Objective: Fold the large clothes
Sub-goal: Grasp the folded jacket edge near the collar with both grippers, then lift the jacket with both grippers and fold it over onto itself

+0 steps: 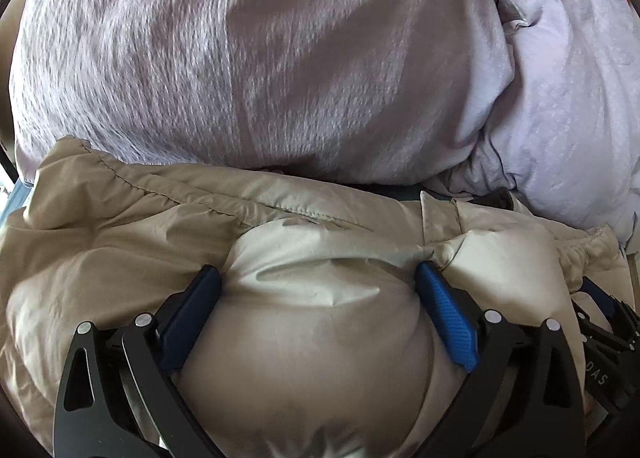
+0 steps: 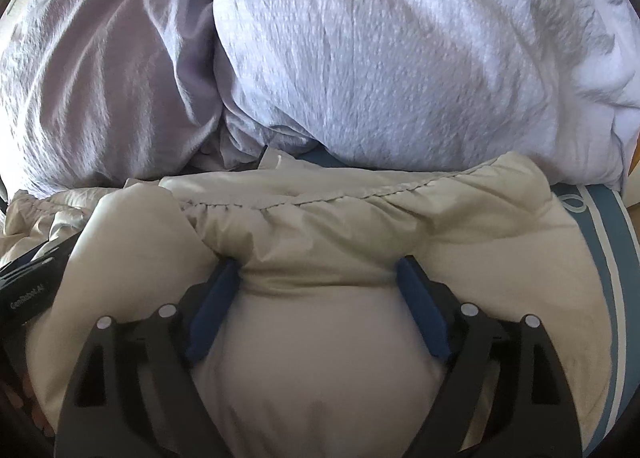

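Beige, puffy cloth fills the lower half of both my feeds: one jacket [image 1: 120,238], lying flat across the bed with its stitched, gathered hem running side to side. Behind it I count two lilac bundles of bedding, a big textured one [image 1: 240,58] on the left and a smoother one [image 1: 560,98] on the right, pushed together and touching the jacket's far edge.

My left gripper [image 1: 318,270] points down onto the left part of the jacket. Its two blue pads [image 1: 444,314] stand spread wide, and a fat bulge of padding swells up between them and meets both. I read this as loose contact and not a pinch. I count four silver rivets on its black frame.

Just to the right, near enough to show at the edge of the left feed, my right gripper [image 2: 317,265] sits on the same jacket. Its two pads are also apart, a little narrower, with another puff of cloth between them.

At the far right, a blue sheet [image 2: 612,258] with two white stripes shows beyond the jacket's end.
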`<state>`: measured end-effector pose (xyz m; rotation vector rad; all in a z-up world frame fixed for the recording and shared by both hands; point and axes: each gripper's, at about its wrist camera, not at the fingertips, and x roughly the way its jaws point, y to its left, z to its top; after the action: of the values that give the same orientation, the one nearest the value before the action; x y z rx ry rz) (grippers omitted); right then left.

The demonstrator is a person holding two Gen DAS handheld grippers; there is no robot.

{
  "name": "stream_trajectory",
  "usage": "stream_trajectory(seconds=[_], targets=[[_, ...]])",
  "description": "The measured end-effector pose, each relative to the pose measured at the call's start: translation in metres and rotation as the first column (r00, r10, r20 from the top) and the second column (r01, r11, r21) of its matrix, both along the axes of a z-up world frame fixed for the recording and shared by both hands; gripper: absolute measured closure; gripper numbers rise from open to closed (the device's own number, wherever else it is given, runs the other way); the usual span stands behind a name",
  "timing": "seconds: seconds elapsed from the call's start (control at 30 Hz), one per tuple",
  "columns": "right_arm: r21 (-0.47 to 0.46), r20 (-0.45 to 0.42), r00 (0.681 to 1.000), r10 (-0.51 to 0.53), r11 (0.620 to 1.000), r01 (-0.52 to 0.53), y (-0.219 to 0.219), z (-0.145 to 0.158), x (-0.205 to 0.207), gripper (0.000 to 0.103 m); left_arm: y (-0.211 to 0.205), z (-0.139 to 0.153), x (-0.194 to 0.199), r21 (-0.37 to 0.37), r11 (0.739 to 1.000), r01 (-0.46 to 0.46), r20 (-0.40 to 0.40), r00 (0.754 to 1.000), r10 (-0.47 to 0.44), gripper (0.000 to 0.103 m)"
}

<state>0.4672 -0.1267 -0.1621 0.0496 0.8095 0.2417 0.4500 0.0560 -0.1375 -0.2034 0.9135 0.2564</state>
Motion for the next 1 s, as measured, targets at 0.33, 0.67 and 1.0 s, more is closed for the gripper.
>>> stream_trajectory(seconds=[0.33, 0.67, 1.0], targets=[[-0.019, 0.006, 1.000, -0.002, 1.000, 0.002, 0.012, -0.012, 0.019, 0.018, -0.009, -0.018, 0.012, 0.004, 1.000, -0.007, 0.006, 1.000, 0.007, 0.002], [0.021, -0.076, 0.997, 0.013, 1.000, -0.011, -0.018, 0.009, 0.017, 0.018, 0.010, 0.018, -0.021, -0.034, 0.999, 0.016, -0.025, 1.000, -0.017, 0.002], [0.043, -0.134, 0.984, -0.117, 0.991, 0.123, -0.113, 0.015, -0.019, 0.017, 0.068, 0.061, -0.102, 0.023, 0.995, -0.100, -0.002, 0.995, 0.100, 0.002]])
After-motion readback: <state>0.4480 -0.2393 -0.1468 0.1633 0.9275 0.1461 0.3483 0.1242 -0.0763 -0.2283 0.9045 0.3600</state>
